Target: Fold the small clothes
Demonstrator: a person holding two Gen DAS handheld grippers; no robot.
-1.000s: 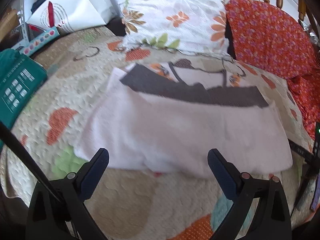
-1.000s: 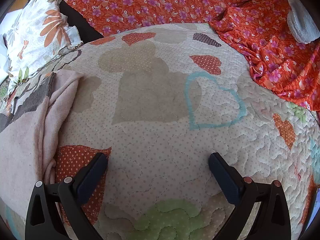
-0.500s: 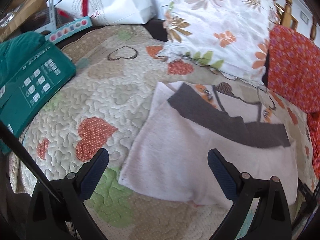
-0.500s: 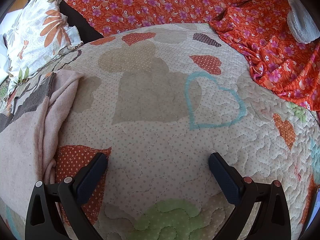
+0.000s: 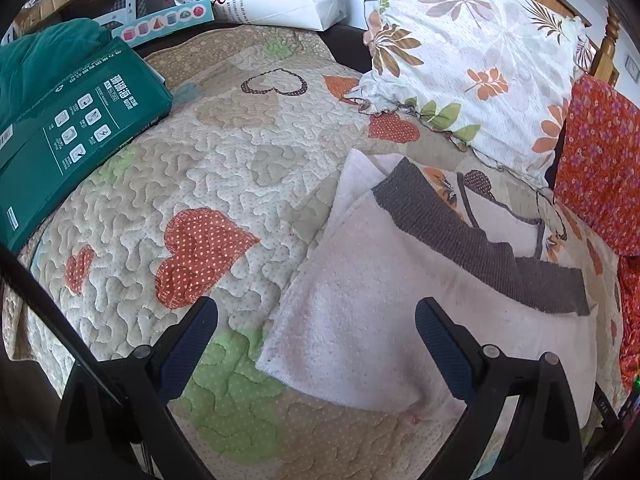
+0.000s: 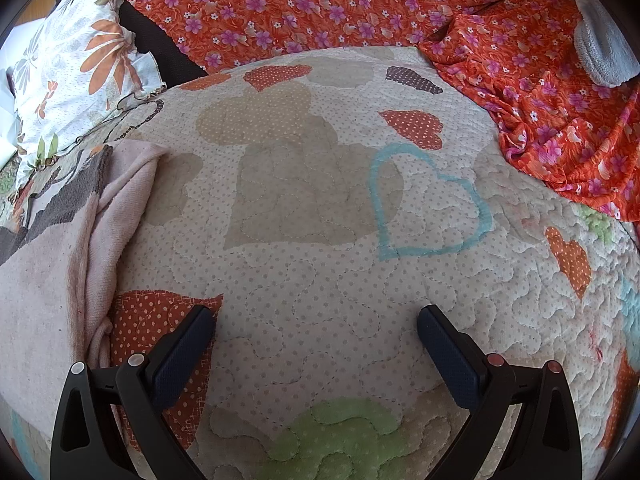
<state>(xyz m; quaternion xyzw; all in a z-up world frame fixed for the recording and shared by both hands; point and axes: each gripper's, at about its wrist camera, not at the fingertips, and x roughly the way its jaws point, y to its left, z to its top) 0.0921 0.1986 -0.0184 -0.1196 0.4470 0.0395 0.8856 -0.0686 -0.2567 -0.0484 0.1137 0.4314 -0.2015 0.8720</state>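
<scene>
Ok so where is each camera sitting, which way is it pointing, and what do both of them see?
Left wrist: sits on the left gripper, looking forward over the quilt at the pink garment and green box; only its open jaws show.
Right wrist: sits on the right gripper, facing bare quilt and the orange floral cloth; only its open jaws show.
Shared: the quilt, the pink garment and the floral pillow.

Fuzzy cloth garment (matt), stitched quilt
</scene>
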